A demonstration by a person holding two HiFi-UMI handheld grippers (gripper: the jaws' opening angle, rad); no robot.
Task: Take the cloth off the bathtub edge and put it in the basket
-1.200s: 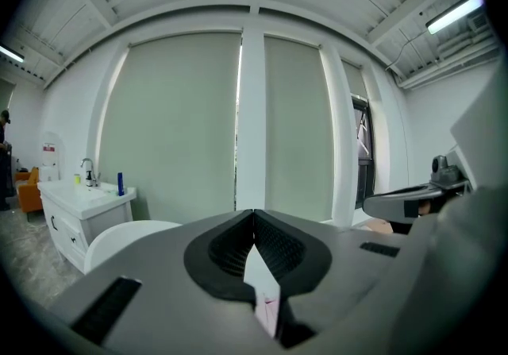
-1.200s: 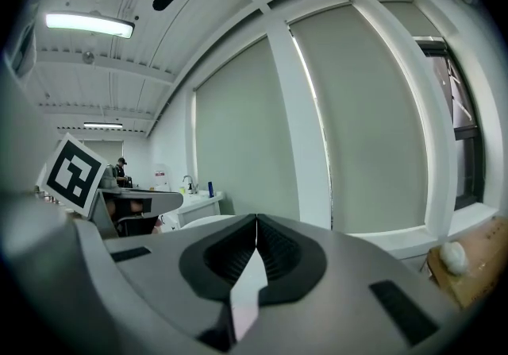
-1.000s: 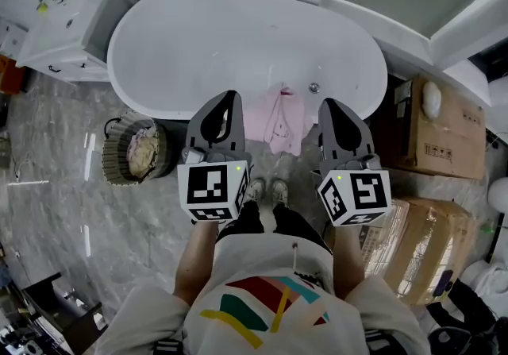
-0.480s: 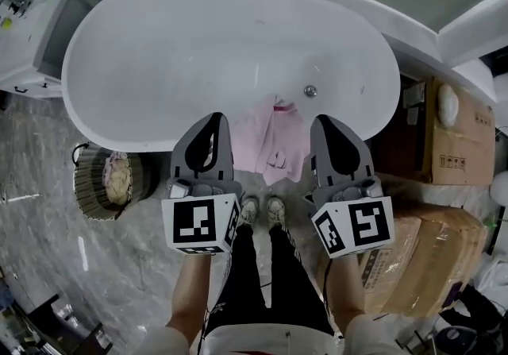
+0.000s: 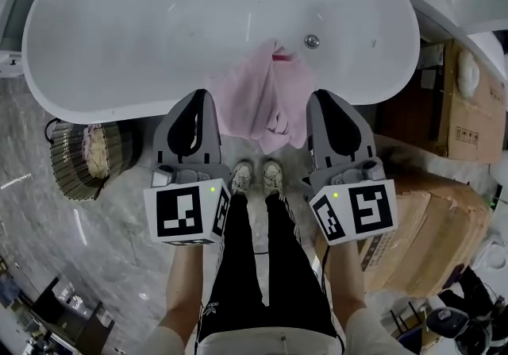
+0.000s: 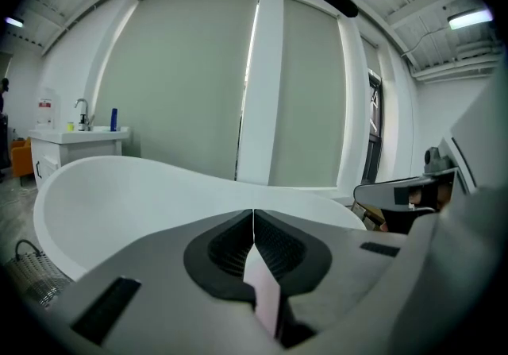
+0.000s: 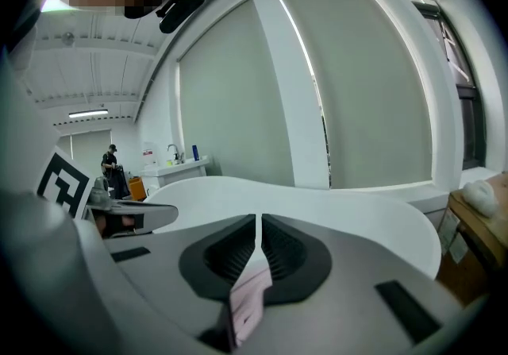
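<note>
Beneath the head camera, person: standing in black trousers and pale shoes, toes towards the tub.
Floor: grey marbled tile.
Left gripper: jaws clenched together with nothing between the pads; it hangs just left of the cloth, marker cube turned up.
Right gripper: jaws likewise pressed together and empty; it hangs just right of the cloth.
Cloth: pink, draped over the tub's near rim between the two grippers, one part inside, the other down the outer wall.
Basket: woven, on the floor at the left, beside the tub's outer wall, well apart from the cloth; something pale and crumpled lies inside.
Bathtub: white oval, its drain just beyond the cloth.
Cardboard boxes: stacked to the right of the tub.
Washstand: white, at the tub's far left end, carrying a tap and a blue bottle.
Window blinds: tall and pale, behind everything.
</note>
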